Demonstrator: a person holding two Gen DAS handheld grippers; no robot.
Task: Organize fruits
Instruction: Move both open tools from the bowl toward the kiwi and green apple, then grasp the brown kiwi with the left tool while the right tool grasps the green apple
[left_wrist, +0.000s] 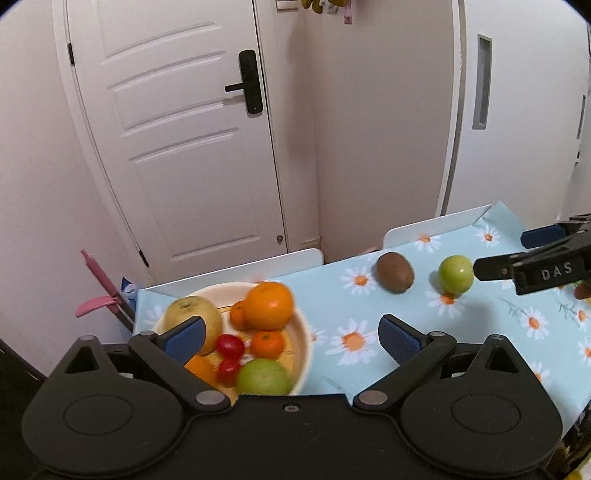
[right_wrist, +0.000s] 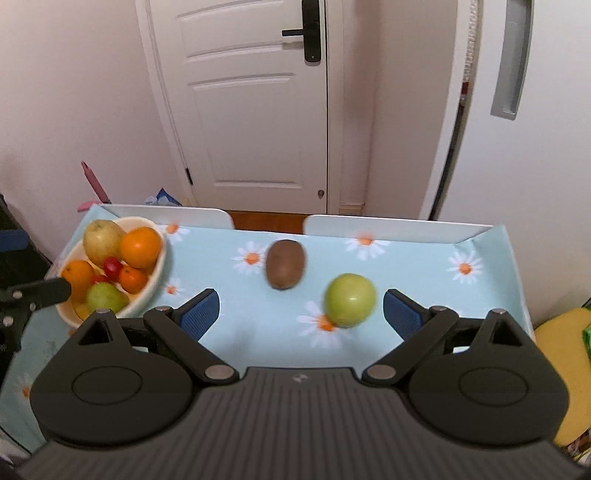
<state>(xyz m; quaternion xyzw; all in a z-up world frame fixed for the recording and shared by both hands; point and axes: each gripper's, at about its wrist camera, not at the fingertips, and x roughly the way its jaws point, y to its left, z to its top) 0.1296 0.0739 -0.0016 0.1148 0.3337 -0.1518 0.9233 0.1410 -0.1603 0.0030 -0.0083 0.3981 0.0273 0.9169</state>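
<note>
L gripper (left_wrist: 291, 338) over bowl (left_wrist: 304, 343), jaws wide, empty | R gripper (right_wrist: 301, 314) near green apple (right_wrist: 349, 300), jaws wide, empty

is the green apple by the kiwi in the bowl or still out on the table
Out. The green apple sits on the daisy tablecloth beside the kiwi, apart from the bowl, ahead of the open right claw.

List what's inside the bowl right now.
The bowl holds a yellow apple, oranges, red fruits and a green apple. Anything beneath them is hidden.
</note>
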